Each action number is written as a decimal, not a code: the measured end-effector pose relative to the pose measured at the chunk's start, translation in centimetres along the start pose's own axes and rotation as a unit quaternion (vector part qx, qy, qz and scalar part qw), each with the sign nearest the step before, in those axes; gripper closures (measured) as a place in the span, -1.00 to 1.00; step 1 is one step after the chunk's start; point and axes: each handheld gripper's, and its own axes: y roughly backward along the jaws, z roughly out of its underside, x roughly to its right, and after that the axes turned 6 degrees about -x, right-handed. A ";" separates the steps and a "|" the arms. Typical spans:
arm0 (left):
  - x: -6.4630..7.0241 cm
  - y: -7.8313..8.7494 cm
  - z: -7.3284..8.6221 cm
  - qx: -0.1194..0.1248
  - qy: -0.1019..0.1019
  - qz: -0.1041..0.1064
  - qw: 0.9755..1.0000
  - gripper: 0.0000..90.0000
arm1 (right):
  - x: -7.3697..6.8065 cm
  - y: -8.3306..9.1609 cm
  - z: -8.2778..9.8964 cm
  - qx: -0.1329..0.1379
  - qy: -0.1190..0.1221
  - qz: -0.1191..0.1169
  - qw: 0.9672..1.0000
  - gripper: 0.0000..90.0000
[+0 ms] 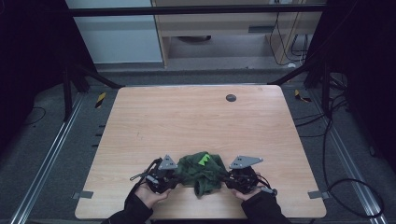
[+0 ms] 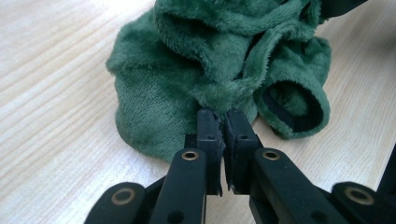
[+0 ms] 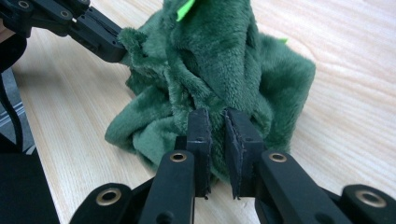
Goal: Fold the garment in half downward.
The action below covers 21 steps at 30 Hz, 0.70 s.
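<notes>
Left gripper (image 2: 222,114) jaws pinch the green fleece garment (image 2: 219,70); right gripper (image 3: 217,114) jaws slightly parted at fabric, grip unclear. Re-pinch before spreading flat on tabletop (image 1: 187,121).

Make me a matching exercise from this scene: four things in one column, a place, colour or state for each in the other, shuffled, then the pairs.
Things
1. fleece garment
2. left gripper
3. small tag
4. round cap

Descriptions
A. bright green
B. dark disc near the table's far edge
C. dark green, crumpled between both grippers
D. jaws pinched on a fold of fleece

Pairs: 1-C, 2-D, 3-A, 4-B
</notes>
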 end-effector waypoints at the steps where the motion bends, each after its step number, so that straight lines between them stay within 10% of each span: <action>1: 0.0 -0.1 0.0 -0.001 0.000 -0.001 1.000 0.91 | 0.1 0.0 0.1 -0.001 -0.001 -0.001 1.000 0.79; 21: -0.4 2.3 0.3 0.030 0.020 -0.015 0.999 0.70 | 0.4 1.1 0.0 0.010 -0.019 0.003 1.000 0.66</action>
